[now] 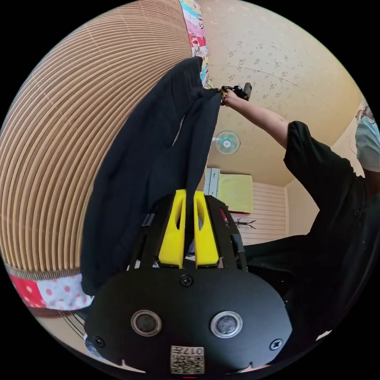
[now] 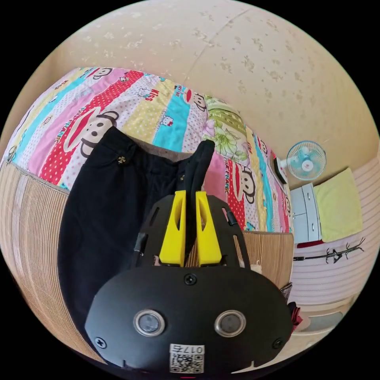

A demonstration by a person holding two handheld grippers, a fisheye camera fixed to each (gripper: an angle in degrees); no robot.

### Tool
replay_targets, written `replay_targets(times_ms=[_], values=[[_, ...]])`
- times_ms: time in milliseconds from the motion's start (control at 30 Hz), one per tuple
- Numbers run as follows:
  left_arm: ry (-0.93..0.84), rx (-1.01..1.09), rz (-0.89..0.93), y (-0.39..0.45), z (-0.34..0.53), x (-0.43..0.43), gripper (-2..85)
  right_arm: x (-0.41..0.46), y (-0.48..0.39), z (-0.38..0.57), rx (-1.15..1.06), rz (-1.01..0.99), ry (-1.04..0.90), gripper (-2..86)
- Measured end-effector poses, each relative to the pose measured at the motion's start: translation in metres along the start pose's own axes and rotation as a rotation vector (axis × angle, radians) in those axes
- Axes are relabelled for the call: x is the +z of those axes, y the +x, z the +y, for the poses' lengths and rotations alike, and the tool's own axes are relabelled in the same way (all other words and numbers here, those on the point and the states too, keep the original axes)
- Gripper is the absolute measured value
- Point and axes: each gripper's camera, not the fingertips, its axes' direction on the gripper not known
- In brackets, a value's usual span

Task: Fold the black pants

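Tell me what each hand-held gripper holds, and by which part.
Both hold the black pants: the right hand-held gripper pinches the waistband corner, the left hand-held gripper pinches an edge lower down.

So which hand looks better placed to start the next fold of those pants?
Probably the right gripper: it pinches the black pants at the waistband, raised above the striped mat. The left gripper grips lower fabric and could anchor it.

Black pants run down behind the left gripper at six o'clock in the left gripper view, their lower end hidden by its black housing. In the right gripper view, the right gripper covers the pants' lower part; at four o'clock, small dark items by the wall are too small to tell.
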Motion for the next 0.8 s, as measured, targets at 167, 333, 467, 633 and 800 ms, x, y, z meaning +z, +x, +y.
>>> replay_targets(times_ms=[167,333,467,633,800], values=[[0.118,-0.151,-0.007,0.004,0.010,-0.039,3.9,-0.006,-0.113,-0.005,-0.106,-0.079,0.053,4.7],[0.066,-0.140,-0.107,-0.030,0.003,-0.051,3.9,0.022,-0.178,0.010,-0.213,-0.238,0.010,6.5],[0.106,-0.120,-0.111,-0.040,0.004,-0.060,4.0,0.018,-0.180,0.021,-0.228,-0.298,0.066,8.9],[0.067,-0.109,-0.167,-0.027,-0.004,-0.054,4.1,-0.010,-0.124,0.052,-0.264,-0.506,0.114,8.1],[0.021,-0.081,-0.214,-0.013,-0.012,-0.050,4.5,-0.037,-0.061,0.159,-0.409,-0.608,0.092,8.5]])
